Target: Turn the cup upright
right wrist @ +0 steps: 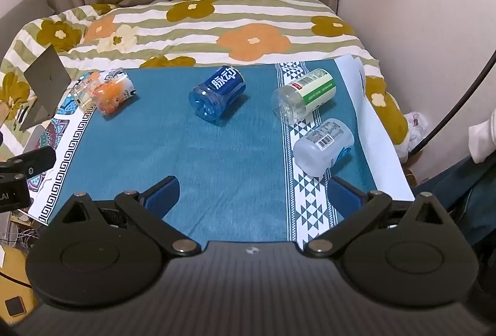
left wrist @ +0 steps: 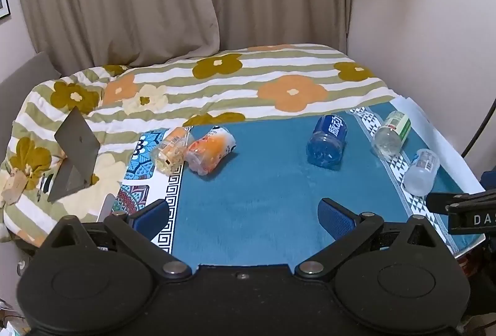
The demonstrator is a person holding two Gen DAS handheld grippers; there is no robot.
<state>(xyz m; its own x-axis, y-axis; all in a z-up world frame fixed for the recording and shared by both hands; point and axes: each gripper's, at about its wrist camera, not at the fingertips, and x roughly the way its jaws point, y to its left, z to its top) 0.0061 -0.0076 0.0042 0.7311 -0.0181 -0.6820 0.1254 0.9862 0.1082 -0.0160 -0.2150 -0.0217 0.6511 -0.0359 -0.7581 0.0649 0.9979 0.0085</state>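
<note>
Approach stage: left gripper (left wrist: 245, 215) and right gripper (right wrist: 252, 196) hover spread wide, holding nothing.
Blue clear-plastic cup (right wrist: 217, 95) lies sideways at the right view's upper centre; next, one gripper probably needs to straddle it.

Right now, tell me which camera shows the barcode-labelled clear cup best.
Right wrist view: the clear cup lies on its side, close, barcode readable, near the open right gripper. The left wrist view shows it smaller, at the mat's right edge.

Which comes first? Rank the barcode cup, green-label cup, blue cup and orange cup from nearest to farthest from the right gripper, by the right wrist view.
From the right gripper:
1. Barcode cup, near right.
2. Green-label cup, right, behind it.
3. Blue cup, centre; close call with 2.
4. Orange cup, far left.
</note>
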